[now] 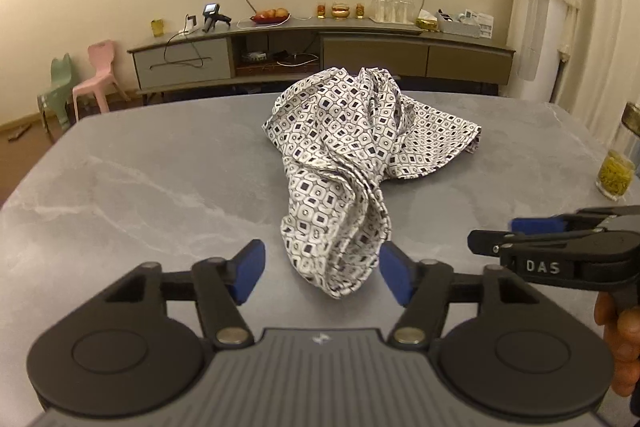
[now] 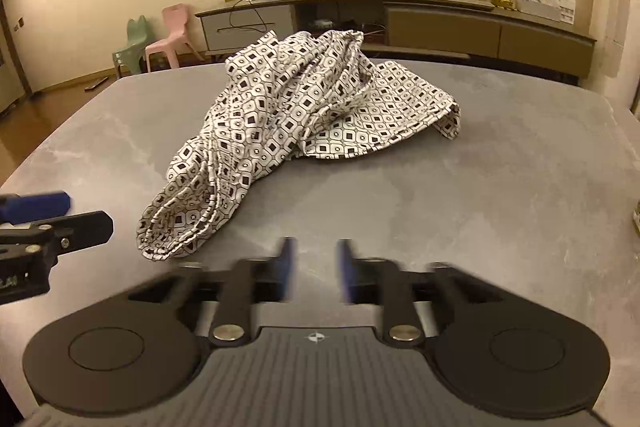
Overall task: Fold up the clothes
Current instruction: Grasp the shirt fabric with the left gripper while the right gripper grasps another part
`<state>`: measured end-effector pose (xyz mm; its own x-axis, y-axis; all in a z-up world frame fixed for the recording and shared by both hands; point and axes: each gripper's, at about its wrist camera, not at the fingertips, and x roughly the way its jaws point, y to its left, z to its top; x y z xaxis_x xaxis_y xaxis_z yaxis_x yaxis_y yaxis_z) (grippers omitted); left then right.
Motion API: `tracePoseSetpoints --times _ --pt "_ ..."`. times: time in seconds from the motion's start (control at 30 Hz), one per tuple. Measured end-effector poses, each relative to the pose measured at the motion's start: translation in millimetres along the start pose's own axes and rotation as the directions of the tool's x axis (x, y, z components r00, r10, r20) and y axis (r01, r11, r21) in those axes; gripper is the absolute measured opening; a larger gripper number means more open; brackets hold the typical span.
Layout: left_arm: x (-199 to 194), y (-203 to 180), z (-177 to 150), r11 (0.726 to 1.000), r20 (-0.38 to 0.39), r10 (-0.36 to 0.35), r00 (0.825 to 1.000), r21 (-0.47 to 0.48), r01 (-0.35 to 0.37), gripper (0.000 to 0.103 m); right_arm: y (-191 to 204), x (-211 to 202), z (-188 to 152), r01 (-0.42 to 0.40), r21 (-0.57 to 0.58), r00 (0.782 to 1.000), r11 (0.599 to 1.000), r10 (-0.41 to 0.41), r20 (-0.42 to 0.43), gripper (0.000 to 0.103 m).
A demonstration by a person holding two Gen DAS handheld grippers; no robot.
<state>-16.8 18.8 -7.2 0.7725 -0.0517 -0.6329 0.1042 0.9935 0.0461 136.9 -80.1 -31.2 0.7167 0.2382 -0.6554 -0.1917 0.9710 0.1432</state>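
A crumpled white garment with a black geometric print (image 1: 352,155) lies in a heap on the grey marble table (image 1: 160,179); it also shows in the right wrist view (image 2: 288,123). My left gripper (image 1: 322,273) is open, its blue pads on either side of the garment's near end, just above the table. My right gripper (image 2: 314,269) is open with a narrower gap and empty, to the right of that near end. Its pads are motion-blurred. The right gripper shows at the right in the left wrist view (image 1: 560,247).
A glass jar with yellow contents (image 1: 616,175) stands at the table's right edge. Beyond the table are a long sideboard (image 1: 320,51) with small items, and a pink chair (image 1: 96,79) and a green chair (image 1: 58,87) on the left.
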Motion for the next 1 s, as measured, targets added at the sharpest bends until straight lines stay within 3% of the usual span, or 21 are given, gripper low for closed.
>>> tracePoseSetpoints --times 0.03,0.13,0.4,0.47,0.5,0.53,0.6,0.67,0.73,0.77,0.87,0.97,1.0 --pt "3 1 1 1.0 -0.001 -0.001 1.0 0.005 0.001 0.08 0 1 0 0.004 0.001 1.0 1.0 -0.004 0.001 0.068" --pt "15 2 4 0.999 -0.005 -0.005 1.0 0.038 0.005 0.093 -1 7 1 0.016 0.007 1.0 1.0 -0.016 -0.005 0.07" --pt "95 -7 7 0.973 -0.095 0.008 0.995 0.23 0.014 0.094 -5 30 10 0.052 0.039 0.998 0.998 -0.05 -0.035 0.077" --pt "117 -2 8 0.972 -0.117 -0.005 0.993 0.234 0.032 0.071 -6 36 13 0.062 0.045 0.997 0.997 -0.06 -0.039 0.079" --pt "126 2 9 0.972 -0.131 -0.02 0.991 0.231 0.05 0.029 -6 40 15 0.066 0.048 0.997 0.997 -0.064 -0.043 0.079" --pt "132 10 14 0.977 -0.142 -0.048 0.989 0.199 0.076 0.006 -5 44 16 0.069 0.05 0.997 0.996 -0.067 -0.049 0.079" --pt "128 43 36 0.994 -0.089 -0.085 0.992 0.059 0.09 0.006 -5 51 19 0.075 0.048 0.996 0.996 -0.073 -0.057 0.079" --pt "109 86 63 0.995 0.005 -0.059 0.998 -0.074 0.06 0.006 -5 55 21 0.076 0.05 0.995 0.996 -0.073 -0.061 0.079" --pt "97 128 75 0.985 0.046 -0.011 0.999 -0.17 0.019 0.006 -5 58 23 0.074 0.052 0.996 0.996 -0.071 -0.062 0.079" --pt "99 140 71 0.984 0.029 0.014 0.999 -0.178 -0.009 0.006 -5 59 24 0.071 0.053 0.996 0.996 -0.067 -0.061 0.079" --pt "125 154 44 0.989 -0.098 0.003 0.995 -0.146 -0.017 0.012 0 65 27 0.06 0.04 0.996 0.997 -0.058 -0.065 0.083" --pt "127 165 36 0.986 -0.115 -0.035 0.993 -0.167 0.016 0.024 5 74 37 0.057 0.02 0.996 0.998 -0.055 -0.064 0.084" --pt "128 168 33 0.984 -0.121 -0.048 0.992 -0.174 0.027 0.037 6 77 40 0.055 0.013 0.996 0.998 -0.055 -0.064 0.085"
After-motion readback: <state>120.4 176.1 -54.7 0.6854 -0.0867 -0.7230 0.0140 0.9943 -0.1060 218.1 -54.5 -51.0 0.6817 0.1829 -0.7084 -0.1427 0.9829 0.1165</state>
